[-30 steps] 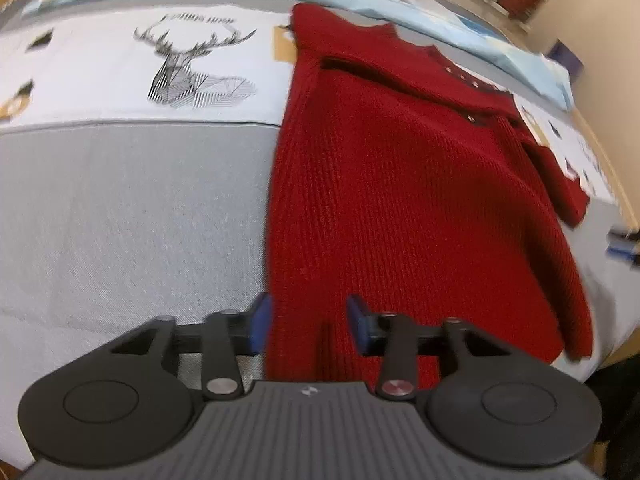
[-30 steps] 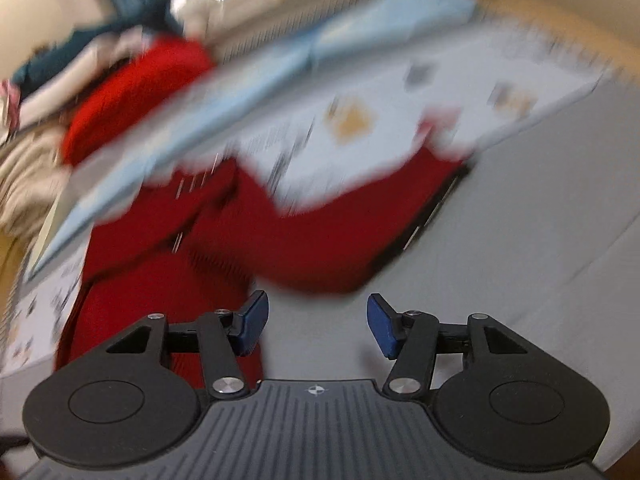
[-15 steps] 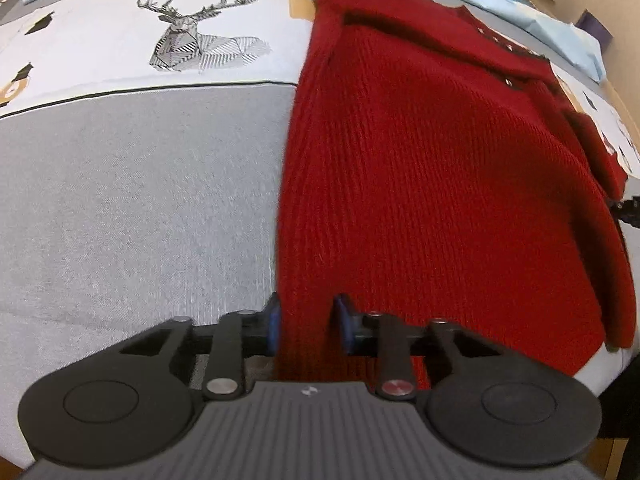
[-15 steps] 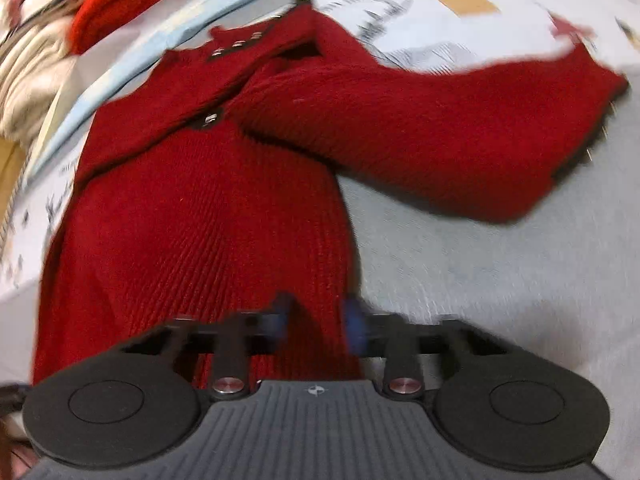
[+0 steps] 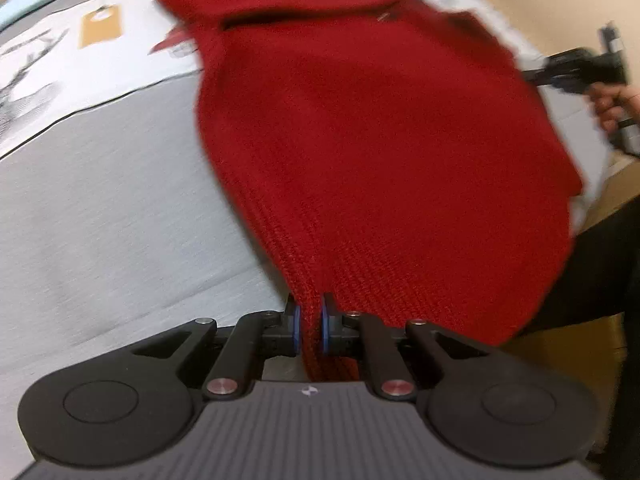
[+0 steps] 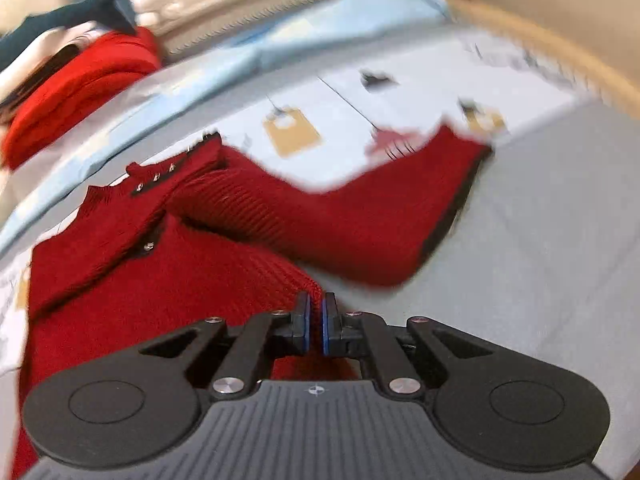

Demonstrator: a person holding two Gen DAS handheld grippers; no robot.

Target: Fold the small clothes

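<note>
— What does your left view give you that the right one does not?

— Your left hand-held gripper (image 5: 309, 330) is pinching the near hem of the red sweater (image 5: 372, 152), a bunched ridge of knit squeezed between the blue pads. From there the body of the sweater spreads away from you over the grey bedsheet (image 5: 100, 200), and at the far right edge you can see your own right hand (image 5: 612, 106) holding the other tool. That picture is blurred.

— And the right view?

— Your right hand-held gripper (image 6: 314, 324) has its fingers pressed nearly together at the hem of the sweater (image 6: 160, 280); knit sits just at the pads, so it looks to be gripping the edge, though the gap itself is dark. Only this view shows the sleeve (image 6: 360, 224) stretched out to the right with its dark cuff, and the collar with small metal studs (image 6: 156, 178).

— Anything around it?

— Beyond the sweater lies a printed sheet with tan tag shapes (image 6: 292, 130), then a pale blue cloth (image 6: 280, 36), and a heap of red clothing (image 6: 80, 84) at the far left. Nothing lies over the sweater.
</note>
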